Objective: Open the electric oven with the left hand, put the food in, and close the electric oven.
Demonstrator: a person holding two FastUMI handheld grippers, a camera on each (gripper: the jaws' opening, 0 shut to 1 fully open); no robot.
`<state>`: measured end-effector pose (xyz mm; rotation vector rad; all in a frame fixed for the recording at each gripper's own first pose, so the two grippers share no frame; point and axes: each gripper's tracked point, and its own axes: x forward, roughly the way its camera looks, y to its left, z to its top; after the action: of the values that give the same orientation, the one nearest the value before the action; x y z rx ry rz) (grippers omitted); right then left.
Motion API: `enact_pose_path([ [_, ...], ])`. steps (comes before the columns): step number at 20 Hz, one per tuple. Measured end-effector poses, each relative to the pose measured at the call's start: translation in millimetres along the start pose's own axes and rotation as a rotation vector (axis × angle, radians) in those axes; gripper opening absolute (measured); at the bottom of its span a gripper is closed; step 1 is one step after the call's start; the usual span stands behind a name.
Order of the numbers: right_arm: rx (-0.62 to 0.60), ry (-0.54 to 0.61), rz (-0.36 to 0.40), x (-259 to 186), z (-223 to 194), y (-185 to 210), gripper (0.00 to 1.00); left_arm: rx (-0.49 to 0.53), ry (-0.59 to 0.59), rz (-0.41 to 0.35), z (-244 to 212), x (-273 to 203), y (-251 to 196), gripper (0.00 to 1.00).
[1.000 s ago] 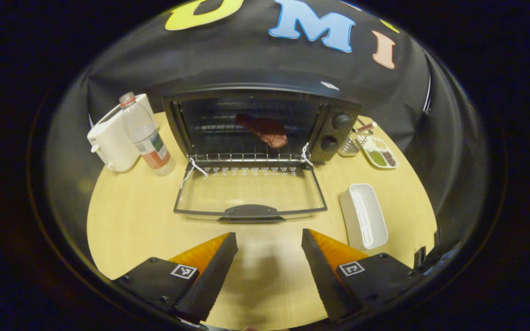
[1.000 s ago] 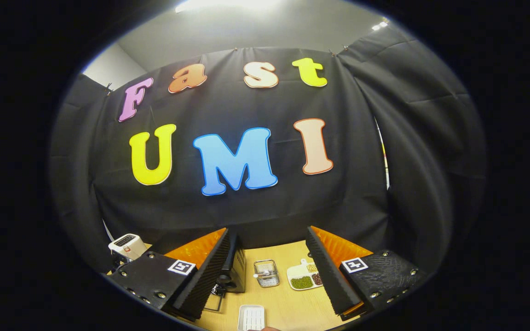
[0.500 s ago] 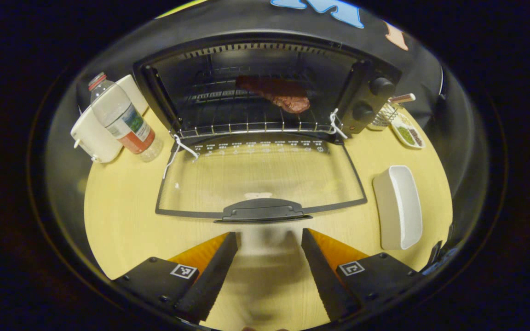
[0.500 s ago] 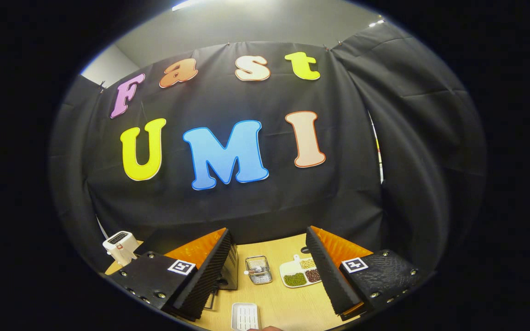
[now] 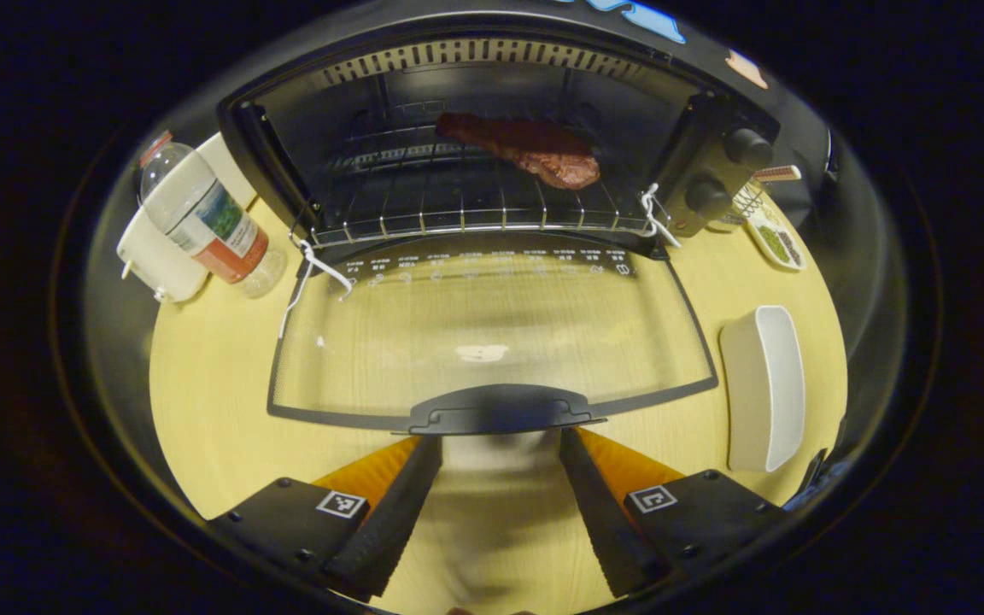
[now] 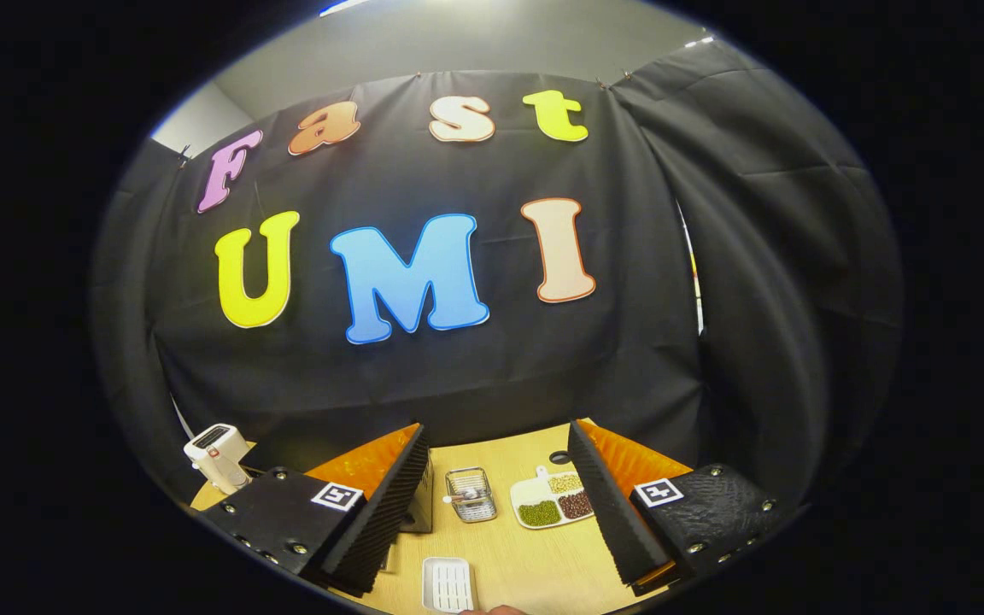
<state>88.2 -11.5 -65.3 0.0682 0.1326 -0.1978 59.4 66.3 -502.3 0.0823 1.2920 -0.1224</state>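
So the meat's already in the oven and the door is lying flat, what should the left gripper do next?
Probably ease forward a little and slip under the door handle, ready to lift. The left gripper is open just short of it, the glass door lies flat on the table, and the meat sits on the rack, so closing is what remains.
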Motion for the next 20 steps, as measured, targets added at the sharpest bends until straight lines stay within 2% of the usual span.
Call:
enact_pose_path([
  [2, -0.006, 0.001, 0.002, -1, 1, 3, 1.00, -0.005, 0.009, 0.002, 0, 3, 1, 1.00],
  [3, -0.010, 0.000, 0.004, -3, 0, 4, 1.00, -0.004, 0.015, 0.000, 0, 4, 1, 0.96],
  [4, -0.013, -0.003, 0.005, -3, 1, 5, 1.00, -0.002, 0.010, -0.002, 1, 1, 1, 0.99],
  [5, -0.013, -0.004, 0.005, -3, 1, 6, 1.00, -0.004, 0.012, -0.005, 0, 1, 0, 0.96],
  [8, -0.008, -0.003, 0.008, -5, 0, 8, 1.00, 0.002, -0.004, -0.009, 2, -7, 0, 0.95],
  [9, -0.004, -0.002, 0.011, -5, -1, 9, 1.00, 0.001, -0.014, -0.012, 3, -11, -1, 0.92],
  [12, 0.011, 0.003, 0.022, -5, -1, 16, 1.00, -0.007, -0.063, -0.020, 6, -27, -2, 1.00],
  [13, 0.013, 0.003, 0.026, -5, -2, 17, 1.00, -0.007, -0.078, -0.023, 8, -33, -2, 0.96],
  [16, 0.014, -0.003, 0.040, -9, 1, 23, 1.00, -0.027, -0.124, -0.033, 15, -48, -3, 0.96],
  [17, 0.012, -0.009, 0.041, -10, 3, 25, 1.00, -0.026, -0.134, -0.034, 16, -52, -3, 1.00],
  [18, 0.010, -0.014, 0.044, -10, 4, 26, 1.00, -0.028, -0.140, -0.035, 17, -55, -3, 0.96],
  [20, 0.001, -0.020, 0.045, -13, 7, 26, 1.00, -0.033, -0.149, -0.036, 20, -60, -3, 0.96],
])
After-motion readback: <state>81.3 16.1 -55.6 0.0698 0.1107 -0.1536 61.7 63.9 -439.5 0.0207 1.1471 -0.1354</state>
